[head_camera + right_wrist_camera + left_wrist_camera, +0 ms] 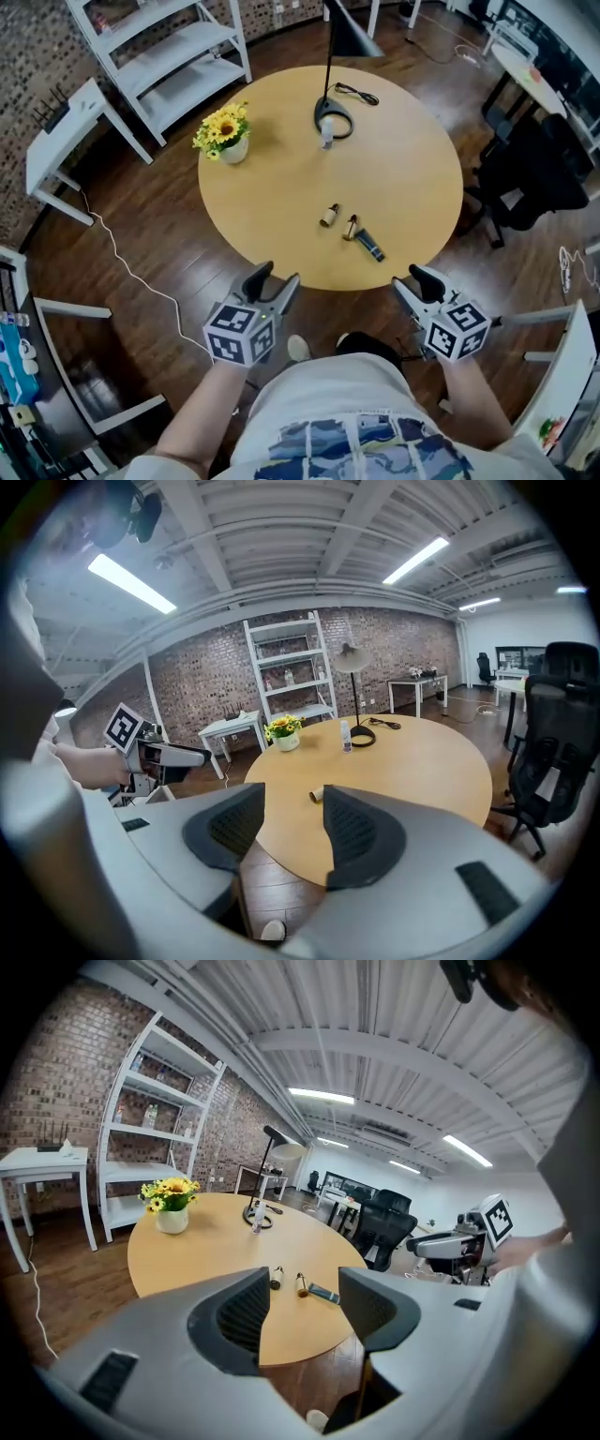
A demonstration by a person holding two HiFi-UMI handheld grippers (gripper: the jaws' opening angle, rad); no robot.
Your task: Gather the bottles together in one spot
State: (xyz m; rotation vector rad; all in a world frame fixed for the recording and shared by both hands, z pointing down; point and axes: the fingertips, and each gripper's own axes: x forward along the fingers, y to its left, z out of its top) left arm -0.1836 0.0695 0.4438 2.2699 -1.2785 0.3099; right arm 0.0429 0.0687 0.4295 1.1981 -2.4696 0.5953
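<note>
I hold the left gripper (274, 283) and the right gripper (415, 284) just off the near edge of the round worktop (281, 216). Each has its jaws apart with nothing between them. Three bottles lie on their sides on the worktop beyond and between the two grippers. A small brown bottle (329, 216) has its long axis pointing roughly away from me. A second brown bottle (352, 228), just to its right, lies nearly parallel to it. A dark blue bottle (371, 247) runs diagonally from that one's near end toward the near right edge. A white bottle (326, 132) stands upright at the lamp base (335, 119), well apart from the others.
</note>
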